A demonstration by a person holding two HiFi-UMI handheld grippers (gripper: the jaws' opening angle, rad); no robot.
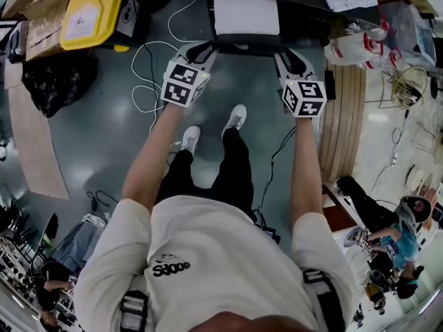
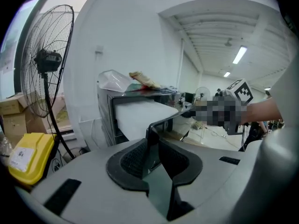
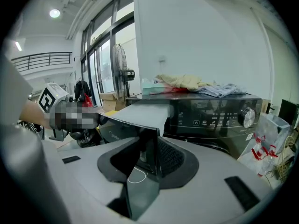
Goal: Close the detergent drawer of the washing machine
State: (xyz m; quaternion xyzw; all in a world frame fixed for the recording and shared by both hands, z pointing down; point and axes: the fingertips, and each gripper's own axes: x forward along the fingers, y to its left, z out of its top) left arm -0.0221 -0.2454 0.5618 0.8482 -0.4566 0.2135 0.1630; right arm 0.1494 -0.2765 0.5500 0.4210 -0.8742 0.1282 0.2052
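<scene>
The washing machine (image 3: pixel 216 116) is dark, and its detergent drawer (image 1: pixel 246 14) stands pulled far out, white on top with a glossy dark front panel (image 1: pixel 243 45). My left gripper (image 1: pixel 205 50) holds that panel's left end, and the panel's corner (image 2: pixel 156 129) sits between its ribbed pads. My right gripper (image 1: pixel 284 54) is closed on the right end, where the panel edge (image 3: pixel 148 146) runs between its jaws. Each gripper view shows the white drawer (image 2: pixel 140 115) (image 3: pixel 145 111) and the other gripper across the panel.
A standing fan (image 2: pixel 46 59) and a yellow box (image 1: pixel 90 12) are to the left. Clothes (image 3: pixel 187 82) lie on the machine top. White cables (image 1: pixel 149 75) trail on the floor near my shoes (image 1: pixel 236 120). Wooden slats (image 1: pixel 345 116) and bagged bottles (image 1: pixel 360 47) stand right.
</scene>
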